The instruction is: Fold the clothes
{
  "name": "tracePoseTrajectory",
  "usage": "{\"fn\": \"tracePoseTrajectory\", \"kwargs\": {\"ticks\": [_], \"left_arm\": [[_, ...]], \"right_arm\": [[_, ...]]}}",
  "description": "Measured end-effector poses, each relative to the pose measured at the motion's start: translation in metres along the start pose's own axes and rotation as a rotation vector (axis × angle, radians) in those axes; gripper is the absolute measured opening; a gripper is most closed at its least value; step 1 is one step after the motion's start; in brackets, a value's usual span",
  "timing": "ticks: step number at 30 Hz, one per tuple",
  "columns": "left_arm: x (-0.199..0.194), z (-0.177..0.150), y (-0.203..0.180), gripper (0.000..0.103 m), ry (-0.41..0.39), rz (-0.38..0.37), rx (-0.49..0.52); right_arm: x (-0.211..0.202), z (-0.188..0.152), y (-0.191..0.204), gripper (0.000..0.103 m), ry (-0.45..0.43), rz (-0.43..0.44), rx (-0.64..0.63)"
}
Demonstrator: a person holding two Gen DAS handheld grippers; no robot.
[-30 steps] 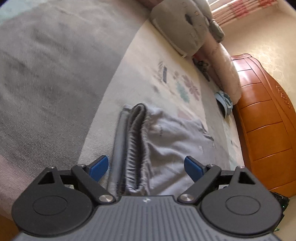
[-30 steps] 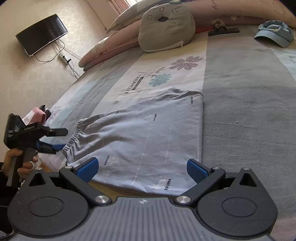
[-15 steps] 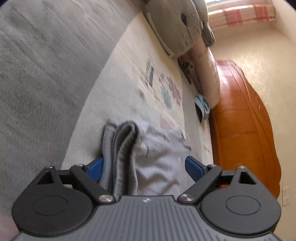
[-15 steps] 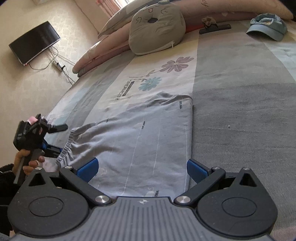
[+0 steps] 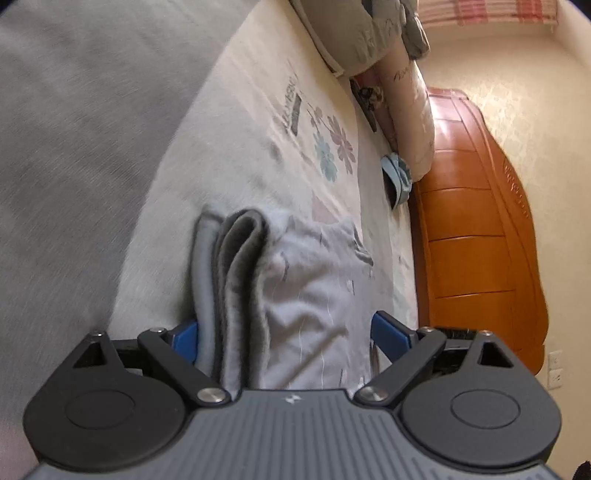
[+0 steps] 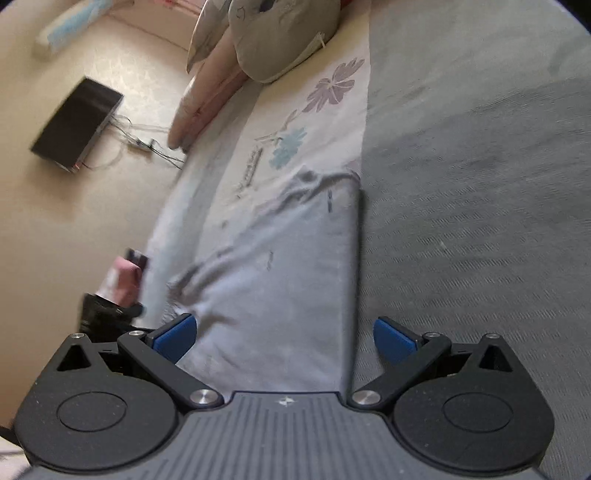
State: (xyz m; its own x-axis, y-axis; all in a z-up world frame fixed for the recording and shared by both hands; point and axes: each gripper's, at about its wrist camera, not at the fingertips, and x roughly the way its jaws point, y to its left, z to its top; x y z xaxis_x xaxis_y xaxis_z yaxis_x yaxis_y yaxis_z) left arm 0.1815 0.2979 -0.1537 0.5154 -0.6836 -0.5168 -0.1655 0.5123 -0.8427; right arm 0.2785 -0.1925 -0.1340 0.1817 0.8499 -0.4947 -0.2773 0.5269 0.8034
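On the bed point(image 5: 92, 147), pale grey garment point(image 6: 280, 295) lying flat, left gripper point(image 5: 284, 339) spread wide astride its gathered waistband point(image 5: 236, 266), right gripper point(image 6: 284, 332) spread wide over its straight side edge, neither pinching cloth, grey cushion point(image 6: 280, 33) beyond.

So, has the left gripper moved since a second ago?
Yes. The left gripper has closed in on the grey shorts, whose elastic waistband now lies between its open jaws.

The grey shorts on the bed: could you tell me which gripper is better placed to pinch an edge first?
Probably the left gripper: its open jaws already straddle the bunched waistband of the grey shorts. The right gripper, also open, straddles only a flat edge.
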Motion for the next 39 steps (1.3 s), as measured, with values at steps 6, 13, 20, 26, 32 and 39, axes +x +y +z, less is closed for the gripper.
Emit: {"fn": "tracePoseTrajectory", "kwargs": {"ticks": [6, 13, 20, 26, 32, 39], "left_arm": [[0.007, 0.012, -0.007, 0.097, 0.015, 0.000, 0.019], [-0.010, -0.011, 0.000, 0.098, 0.050, -0.022, 0.019], [0.015, 0.016, -0.011, 0.101, 0.010, -0.039, 0.049], [-0.010, -0.012, -0.003, 0.096, 0.037, -0.050, 0.085], [0.003, 0.008, -0.004, 0.090, 0.027, -0.033, 0.060], [-0.007, 0.002, 0.010, 0.066, 0.077, -0.011, 0.040]], "right_arm": [[0.033, 0.036, 0.005, 0.103, 0.017, 0.040, -0.003], [0.024, 0.017, 0.008, 0.103, 0.137, 0.067, -0.016], [0.036, 0.024, 0.004, 0.103, 0.087, 0.156, 0.035], [0.029, 0.017, 0.006, 0.103, 0.096, 0.178, -0.023], [0.038, 0.028, 0.001, 0.103, 0.073, 0.226, 0.025], [0.033, 0.017, 0.005, 0.103, 0.080, 0.230, -0.059]]}}
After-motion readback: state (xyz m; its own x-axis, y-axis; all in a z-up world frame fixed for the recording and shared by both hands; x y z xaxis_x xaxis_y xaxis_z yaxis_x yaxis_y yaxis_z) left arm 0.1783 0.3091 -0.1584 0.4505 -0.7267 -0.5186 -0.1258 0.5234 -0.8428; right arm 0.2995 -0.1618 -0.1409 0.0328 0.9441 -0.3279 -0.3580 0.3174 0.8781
